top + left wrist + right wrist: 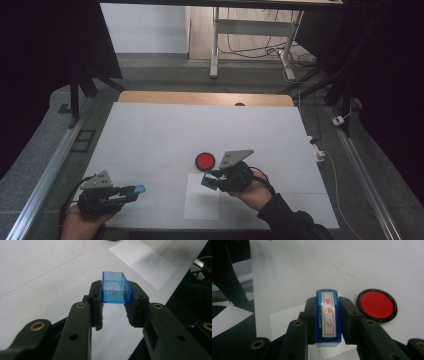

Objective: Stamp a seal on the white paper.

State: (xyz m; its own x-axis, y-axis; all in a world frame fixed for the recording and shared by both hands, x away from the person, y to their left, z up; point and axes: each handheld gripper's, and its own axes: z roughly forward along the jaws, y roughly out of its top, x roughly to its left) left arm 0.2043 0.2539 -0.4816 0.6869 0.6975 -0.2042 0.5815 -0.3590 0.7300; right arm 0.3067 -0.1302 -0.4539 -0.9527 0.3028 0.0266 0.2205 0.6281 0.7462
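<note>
1. In the high view we see the left gripper [131,191] at about 7 o'clock on the white bench [150,135], held in the person's left hand [80,220], its tips turned toward 3 o'clock.
2. Its fingers [96,302] are closed on a clear blue cap [115,288]. In the left gripper view the cap is an open-topped, rectangular, see-through shell clamped by its two long side walls and held above the bench surface, not touching it.
3. The right gripper [212,181] sits near 5 o'clock of the bench, held in the right hand [255,192], a dark sleeve [292,222] behind it. Its tips are turned toward 9 o'clock, facing the left gripper; the two are well apart.
4. Its fingers [310,315] are closed on a blue stamp [329,317], gripped on both long sides. In the right gripper view the stamp's face is turned to the camera: a pale plate with red characters inside a red frame.
5. A round red ink pad [204,160] in a black rim lies open on the bench just beside the right gripper, at its 11 o'clock in the high view.
6. A white paper sheet [202,202] lies flat on the bench under and in front of the right gripper, between the two hands.
7. Faint red marks [348,268] show on the bench beyond the stamp.
</note>
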